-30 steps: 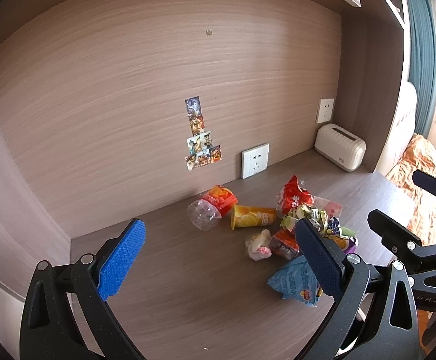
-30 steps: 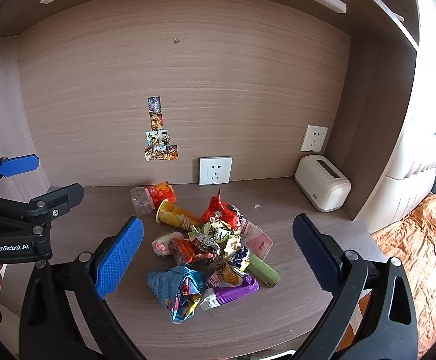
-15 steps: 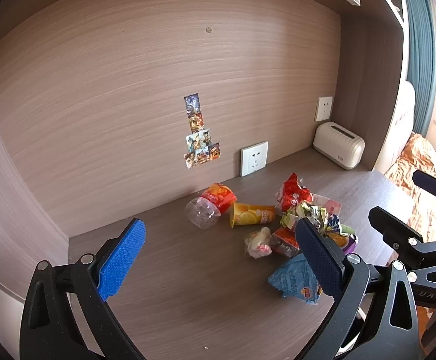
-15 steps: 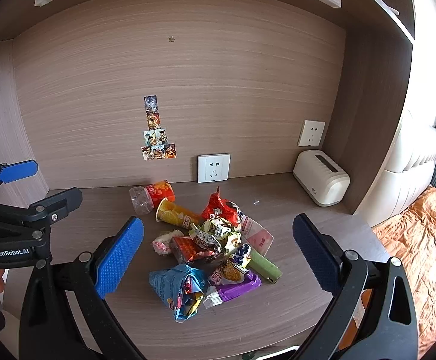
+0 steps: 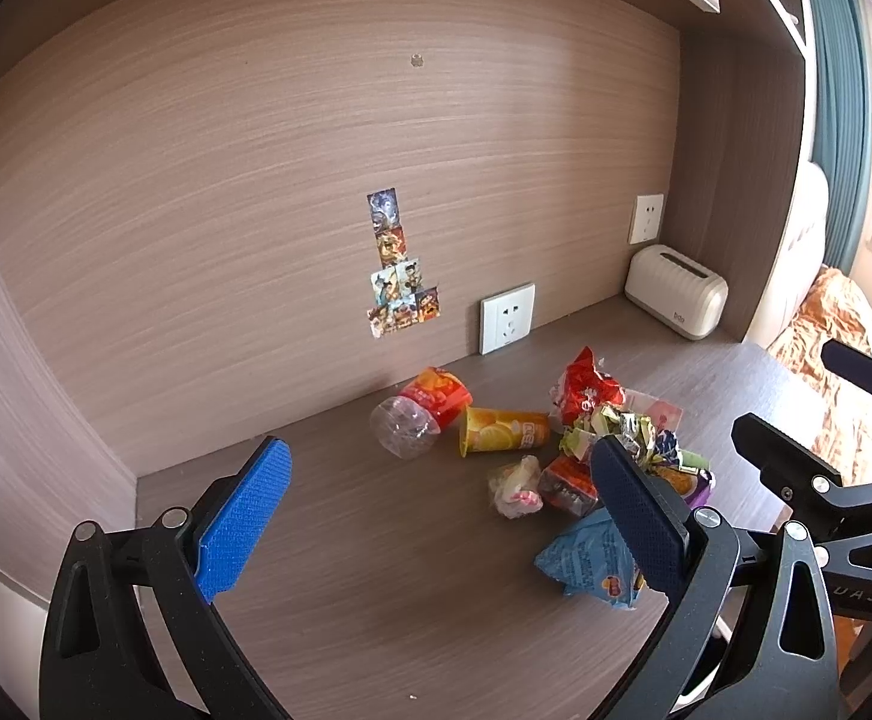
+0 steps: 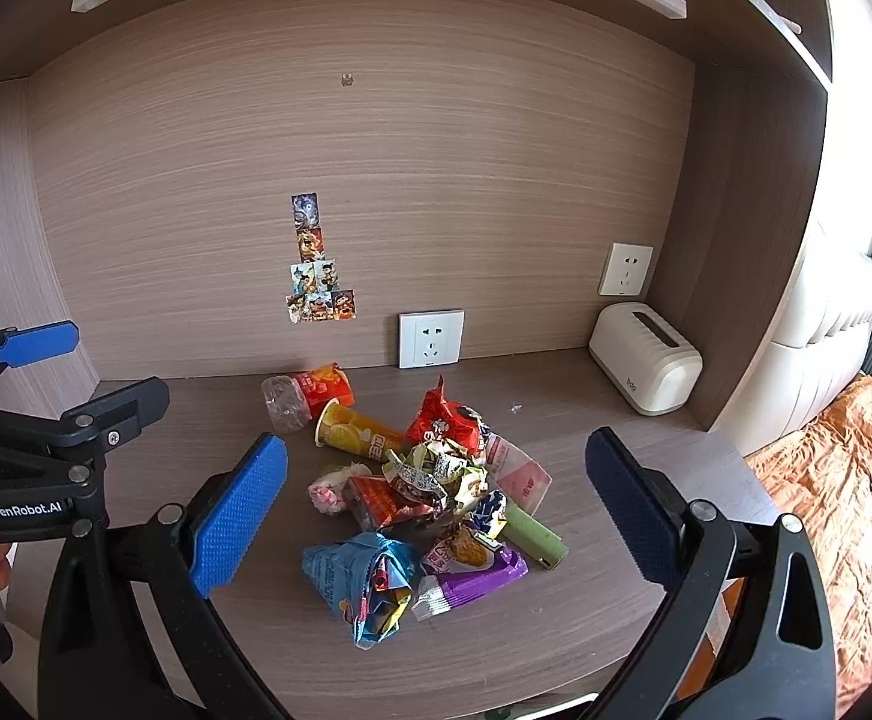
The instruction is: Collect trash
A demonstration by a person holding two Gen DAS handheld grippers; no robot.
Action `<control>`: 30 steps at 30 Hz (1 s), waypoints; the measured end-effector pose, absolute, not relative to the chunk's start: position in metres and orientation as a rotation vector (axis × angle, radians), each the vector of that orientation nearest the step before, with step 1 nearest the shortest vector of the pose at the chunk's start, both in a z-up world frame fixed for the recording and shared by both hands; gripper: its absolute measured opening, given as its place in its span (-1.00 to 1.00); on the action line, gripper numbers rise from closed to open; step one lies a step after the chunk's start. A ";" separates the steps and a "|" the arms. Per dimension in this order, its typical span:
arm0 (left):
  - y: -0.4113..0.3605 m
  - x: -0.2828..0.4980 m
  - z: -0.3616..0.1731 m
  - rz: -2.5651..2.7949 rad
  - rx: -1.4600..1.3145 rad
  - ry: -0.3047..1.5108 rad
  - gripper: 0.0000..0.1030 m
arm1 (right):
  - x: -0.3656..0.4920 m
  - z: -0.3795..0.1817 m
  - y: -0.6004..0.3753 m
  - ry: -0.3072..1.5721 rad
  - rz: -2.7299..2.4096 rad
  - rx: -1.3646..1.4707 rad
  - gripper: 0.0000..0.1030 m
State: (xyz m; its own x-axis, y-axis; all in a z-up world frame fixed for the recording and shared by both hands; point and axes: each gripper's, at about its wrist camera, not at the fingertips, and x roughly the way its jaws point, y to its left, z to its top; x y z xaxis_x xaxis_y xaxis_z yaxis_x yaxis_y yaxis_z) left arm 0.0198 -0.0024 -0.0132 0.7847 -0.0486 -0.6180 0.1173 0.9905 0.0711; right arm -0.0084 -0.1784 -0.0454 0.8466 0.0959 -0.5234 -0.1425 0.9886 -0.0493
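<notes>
Since the earlier frames both views have been drawn slightly back and down; the trash pile (image 6: pixel 418 480) has not been shifted. One left gripper (image 5: pixel 436 510) and one right gripper (image 6: pixel 436 498) are seen, each spread wide and holding nothing above the desk (image 6: pixel 616 600). From left to right on the desk are counted one crushed bottle (image 6: pixel 304 393), one yellow tube (image 6: pixel 358 429), one blue bag (image 6: pixel 364 576), one red wrapper (image 6: pixel 442 420), one purple wrapper (image 6: pixel 472 570), one green stick (image 6: pixel 532 531), and one white toaster-shaped box (image 6: pixel 646 360). Two sockets (image 6: pixel 431 339) are fixed to the back panel
</notes>
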 end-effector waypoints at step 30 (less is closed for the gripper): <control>0.001 0.020 -0.028 -0.185 0.098 0.681 0.91 | -0.007 -0.050 -0.189 0.547 0.078 -0.092 0.93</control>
State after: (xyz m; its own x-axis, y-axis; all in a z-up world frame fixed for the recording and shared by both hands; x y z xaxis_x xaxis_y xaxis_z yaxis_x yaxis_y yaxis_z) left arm 0.0198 0.0011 -0.0280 0.7613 -0.1376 -0.6336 0.2018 0.9790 0.0299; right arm -0.0067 -0.1893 -0.0505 0.8512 0.0495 -0.5225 -0.0986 0.9929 -0.0665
